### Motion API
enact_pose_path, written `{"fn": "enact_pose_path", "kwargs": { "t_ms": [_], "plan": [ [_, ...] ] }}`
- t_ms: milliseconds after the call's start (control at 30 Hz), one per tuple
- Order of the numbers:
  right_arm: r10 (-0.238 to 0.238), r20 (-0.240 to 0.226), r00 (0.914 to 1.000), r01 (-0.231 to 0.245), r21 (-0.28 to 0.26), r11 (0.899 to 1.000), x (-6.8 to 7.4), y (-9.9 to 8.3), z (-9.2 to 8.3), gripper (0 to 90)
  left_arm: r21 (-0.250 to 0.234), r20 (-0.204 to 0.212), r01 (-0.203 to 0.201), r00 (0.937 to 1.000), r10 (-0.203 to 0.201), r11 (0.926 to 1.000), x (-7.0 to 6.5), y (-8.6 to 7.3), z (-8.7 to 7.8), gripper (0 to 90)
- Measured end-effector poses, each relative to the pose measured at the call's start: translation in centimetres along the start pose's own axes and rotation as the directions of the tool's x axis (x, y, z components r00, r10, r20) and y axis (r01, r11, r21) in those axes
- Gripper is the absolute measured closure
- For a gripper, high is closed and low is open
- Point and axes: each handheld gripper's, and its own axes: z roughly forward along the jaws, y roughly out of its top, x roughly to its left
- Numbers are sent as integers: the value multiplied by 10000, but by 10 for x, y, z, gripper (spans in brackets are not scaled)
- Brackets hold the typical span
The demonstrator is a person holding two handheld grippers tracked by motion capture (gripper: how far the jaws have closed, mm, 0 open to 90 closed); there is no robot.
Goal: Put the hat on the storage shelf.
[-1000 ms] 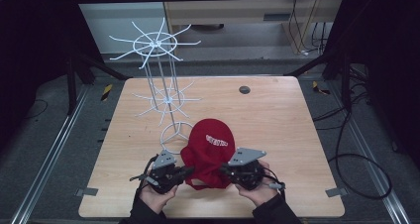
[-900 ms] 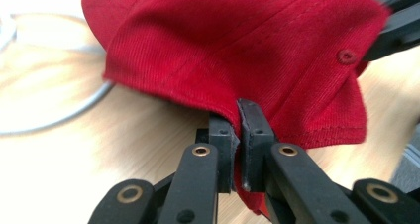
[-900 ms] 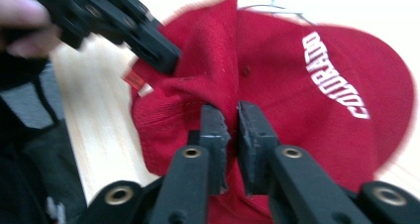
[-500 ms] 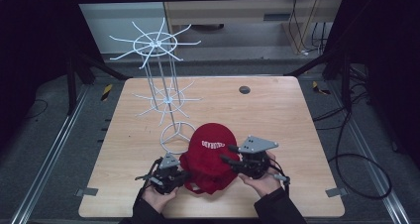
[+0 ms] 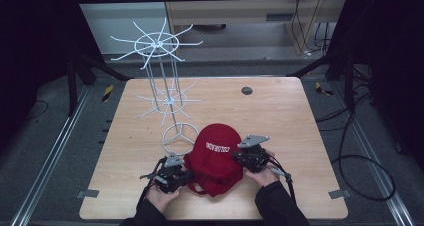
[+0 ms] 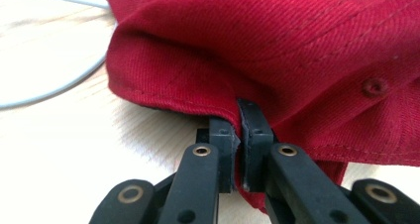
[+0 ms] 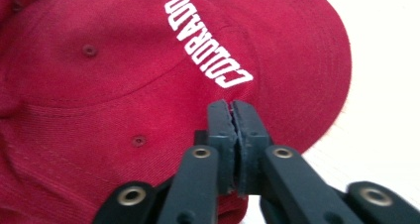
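Note:
A red cap [image 5: 216, 153] with white COLORADO lettering [image 7: 208, 41] sits near the front of the wooden table [image 5: 280, 121], its brim toward the far side. My left gripper [image 5: 186, 176] is shut on the cap's lower left edge [image 6: 198, 92]; the fabric is pinched between its jaws [image 6: 241, 122]. My right gripper [image 5: 237, 156] is at the cap's right side, shut on the cloth beside the lettering where crown meets brim [image 7: 232, 116]. A hand holds each gripper from the front edge.
A white wire rack [image 5: 159, 45] with spoked arms stands left of centre, its ring base [image 5: 177, 136] just beside the cap and the left gripper. A dark round grommet [image 5: 246, 90] lies in the far tabletop. Dark frame rails flank the table.
The right gripper has risen and moved away from me with the cap's right side, tilting the cap up. The left gripper has shifted slightly right, still holding the edge.

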Motion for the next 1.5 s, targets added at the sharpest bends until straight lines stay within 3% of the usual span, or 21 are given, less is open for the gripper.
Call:
{"fn": "enact_pose_path", "kwargs": {
  "t_ms": [167, 333, 600, 667, 767, 833, 967, 1033, 1133, 1267, 1400, 1500],
  "plan": [
    [373, 275, 9989, -373, -10, 9993, -3, -4, -13, 891, -121, -85, -51, 10000, 50, 9999, 0, 7, 6, 858],
    [902, 552, 9944, -900, -51, 9959, -8, -22, -38, 888, -197, -172, -103, 9998, 100, 9998, -3, 25, 25, 858],
    [1686, 723, 9830, -1657, -449, 9852, -15, -57, -77, 885, -264, -167, -372, 9992, 368, 9990, -25, 55, 61, 859],
    [1874, 712, 9797, -1845, -442, 9818, -14, -66, -85, 879, -365, -163, -222, 9996, 216, 9991, -30, 63, 77, 859],
    [1900, 692, 9793, -1869, -487, 9812, -13, -71, -88, 868, -296, -130, -101, 9999, 97, 9995, -30, 66, 84, 858],
    [1831, 766, 9801, -1790, -571, 9822, -14, -72, -89, 851, -231, -120, -232, 9997, 230, 9995, -30, 66, 89, 835],
    [1737, 777, 9817, -1669, -868, 9822, -17, -73, -92, 797, -410, -398, -462, 9982, 445, 9981, -27, 63, 79, 678],
    [1730, 829, 9814, -1636, -1092, 9805, -17, -73, -96, 761, -645, -302, -419, 9987, 401, 9970, -23, 62, 67, 670],
    [1683, 957, 9811, -1535, -1448, 9775, -17, -74, -103, 715, -619, -199, -646, 9978, 635, 9960, -22, 54, 45, 637],
    [1630, 908, 9824, -1475, -1569, 9765, -17, -81, -108, 680, -239, 27, -1213, 9926, 1214, 9923, -30, 42, 28, 576],
    [1594, 894, 9832, -1476, -1265, 9809, -17, -81, -101, 671, -73, -65, -1206, 9927, 1205, 9927, -29, 42, 33, 563],
    [1338, 954, 9864, -1215, -1240, 9848, -19, -73, -92, 654, 333, -168, -1159, 9931, 1165, 9927, -27, 42, 42, 469]
  ]
}}
